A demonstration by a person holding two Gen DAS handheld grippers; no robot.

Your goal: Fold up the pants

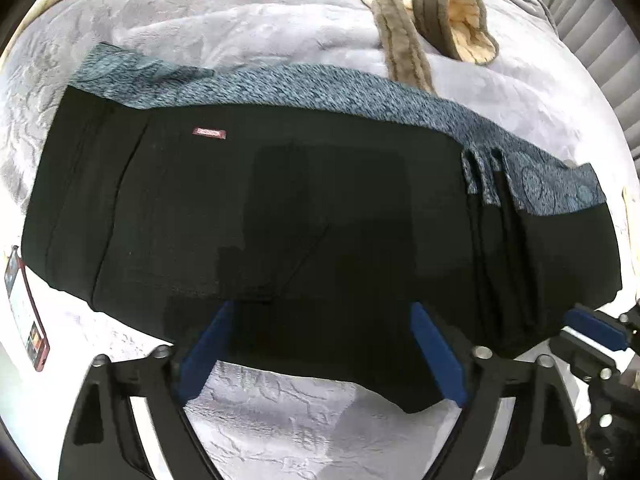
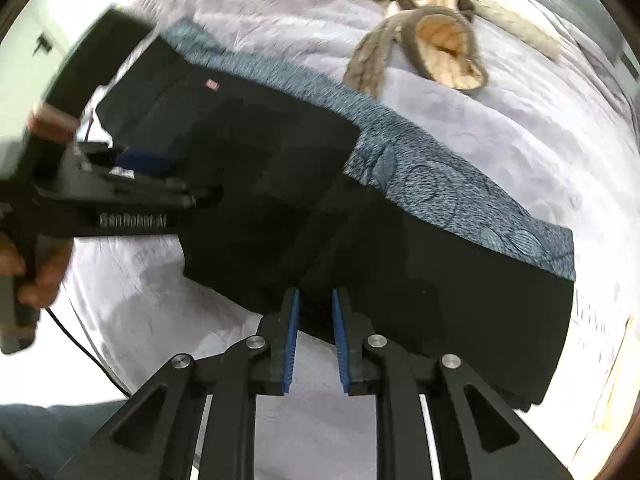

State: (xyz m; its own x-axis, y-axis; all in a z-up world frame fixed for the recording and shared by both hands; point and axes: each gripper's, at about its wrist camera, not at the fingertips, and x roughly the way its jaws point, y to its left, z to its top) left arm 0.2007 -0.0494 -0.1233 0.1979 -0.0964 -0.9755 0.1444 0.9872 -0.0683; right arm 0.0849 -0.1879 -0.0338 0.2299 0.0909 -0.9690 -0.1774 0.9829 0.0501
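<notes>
The black pants [image 1: 280, 216] lie flat across the pale grey bedspread [image 1: 248, 20], stretched in a long band with the legs apparently laid one on the other, so a first lengthwise fold looks done; a small red label [image 1: 209, 133] shows near the left end. Under their far edge a blue patterned cloth [image 1: 360, 88] sticks out, and I cannot tell whether it is a separate garment or a lining. The left gripper [image 1: 320, 344] hovers at the near edge of the pants with its blue pads spread wide and nothing between them. The right gripper [image 2: 314, 336] sits at the near edge too, further toward the right end; its pads stand close together with a narrow gap, and the dark edge of the pants seems to run between them (whether it is really pinched, I cannot tell). What seems left is the crosswise folding, bringing one end over the other to make a compact stack. A knitted slipper [image 1: 456, 20] and a booklet [image 1: 26, 304] rest on the bedspread, well clear of the pants.
</notes>
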